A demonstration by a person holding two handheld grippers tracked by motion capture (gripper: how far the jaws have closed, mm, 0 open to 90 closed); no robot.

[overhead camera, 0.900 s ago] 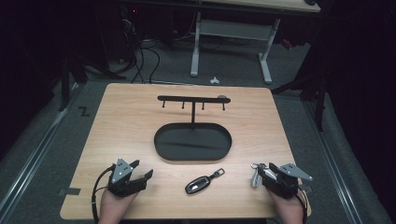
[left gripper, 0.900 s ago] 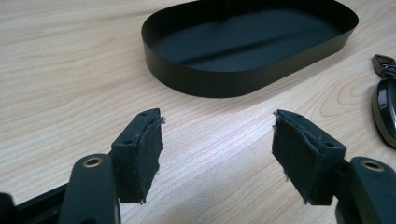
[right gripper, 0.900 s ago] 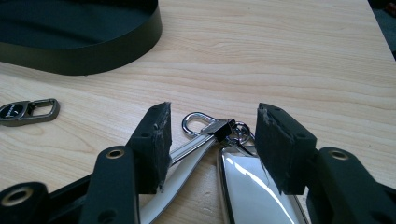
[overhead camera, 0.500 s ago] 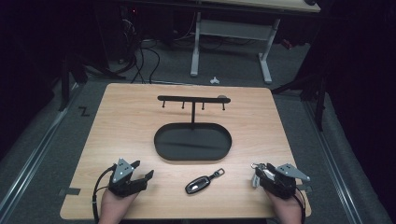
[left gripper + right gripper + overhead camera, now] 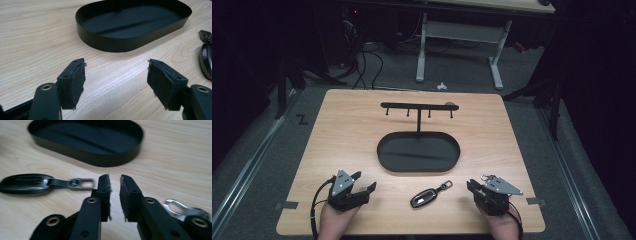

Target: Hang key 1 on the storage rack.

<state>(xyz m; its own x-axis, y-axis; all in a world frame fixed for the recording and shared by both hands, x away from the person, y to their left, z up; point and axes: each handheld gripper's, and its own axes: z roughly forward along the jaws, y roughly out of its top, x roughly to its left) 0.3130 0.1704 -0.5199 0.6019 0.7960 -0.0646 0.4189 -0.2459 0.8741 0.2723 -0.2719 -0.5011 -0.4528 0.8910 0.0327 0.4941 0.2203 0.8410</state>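
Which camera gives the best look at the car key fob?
The right gripper view: the car key fob lies whole and close, strap and clip included. The high view shows it small; the left gripper view catches its edge.

Bare wood across the left and right thirds of the table [image 5: 342, 130] in the high view, open to a passing gripper. At frame centre, blocked by the oval black tray [image 5: 418, 152] and the hook rack [image 5: 418, 106] rising from it. Lower centre, partly taken by a key fob [image 5: 424, 198], near the tray but apart.

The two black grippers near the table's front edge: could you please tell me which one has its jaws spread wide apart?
The left gripper: its padded jaws stand wide apart over bare wood, while the right gripper has its jaws nearly together, a narrow gap between them.
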